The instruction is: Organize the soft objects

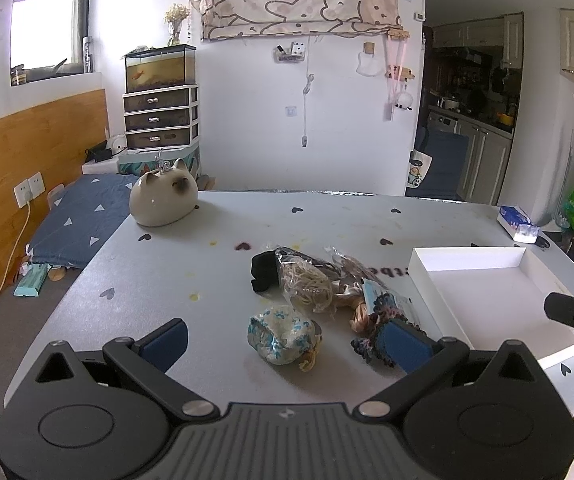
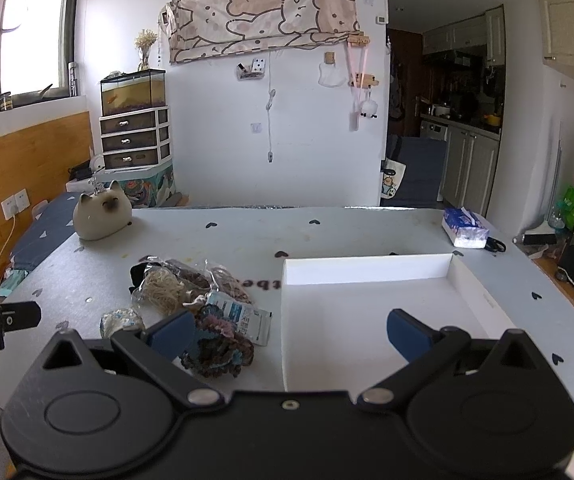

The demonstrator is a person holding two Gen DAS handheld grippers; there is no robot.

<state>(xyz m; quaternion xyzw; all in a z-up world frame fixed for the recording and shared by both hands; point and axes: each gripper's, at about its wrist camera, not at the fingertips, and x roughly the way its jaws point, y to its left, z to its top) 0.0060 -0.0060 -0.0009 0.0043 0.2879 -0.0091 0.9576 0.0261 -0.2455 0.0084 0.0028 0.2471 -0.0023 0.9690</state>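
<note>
A pile of soft things lies mid-table: a white-and-blue floral pouch (image 1: 281,338), a bag of cream yarn (image 1: 307,286), a black soft item (image 1: 263,272) and a dark crocheted piece (image 1: 383,320) on a printed packet. My left gripper (image 1: 287,338) is open, its fingers on either side of the pouch. My right gripper (image 2: 287,330) is open and empty, over the left edge of the empty white box (image 2: 367,276). Its left finger (image 2: 171,332) stands by the crocheted piece (image 2: 219,344). The right view also shows the yarn bag (image 2: 163,290) and the pouch (image 2: 121,320).
A ceramic cat figure (image 1: 163,200) stands at the table's far left corner. A tissue pack (image 2: 465,228) and black scissors (image 2: 497,245) lie at the far right. The white box (image 1: 487,300) sits right of the pile. Beyond the left edge is a blue mattress (image 1: 83,220).
</note>
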